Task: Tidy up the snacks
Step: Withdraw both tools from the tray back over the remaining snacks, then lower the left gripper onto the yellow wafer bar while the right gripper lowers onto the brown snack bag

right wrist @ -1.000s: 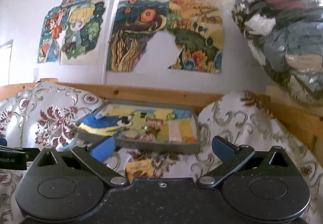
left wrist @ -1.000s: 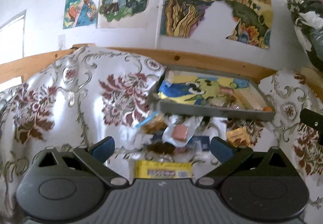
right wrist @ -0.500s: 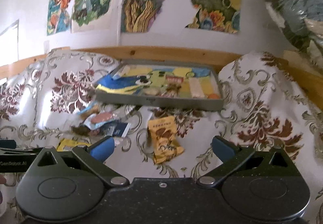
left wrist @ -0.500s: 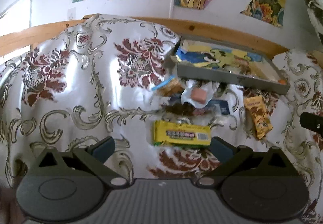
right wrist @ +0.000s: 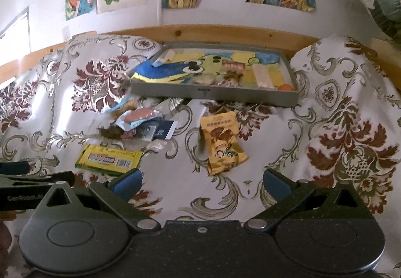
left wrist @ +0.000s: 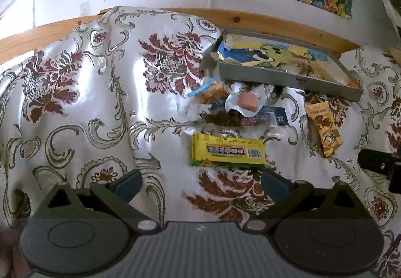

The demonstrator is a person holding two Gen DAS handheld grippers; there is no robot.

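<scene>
Inspecting the snacks from both wrists: a grey tray (right wrist: pixel 215 97) sits at the far edge of the floral cloth (left wrist: pixel 82 92), against the wooden rail (right wrist: pixel 225 32). Its floor bears a cartoon print, and several small snacks lie inside it toward its right end. Just in front of the tray, at its left corner, lies a loose heap: a pink snack in a clear wrapper (left wrist: pixel 246 101), a crumbly one with a blue strip (left wrist: pixel 209 92), a dark blue packet (right wrist: pixel 164 130). Nearer me than the heap lies a yellow bar (left wrist: pixel 226 151), flat, barcode up. An orange pouch (right wrist: pixel 223 143) lies apart in front of the tray's middle, slightly crumpled.

My left gripper (left wrist: pixel 200 181) is spread wide and empty, hovering just short of the yellow bar. My right gripper (right wrist: pixel 201 181) is likewise spread and empty, just short of the orange pouch.

Compared with a second ago, both views have tipped down: less wall, more cloth, and the yellow bar and pouch now show whole.
</scene>
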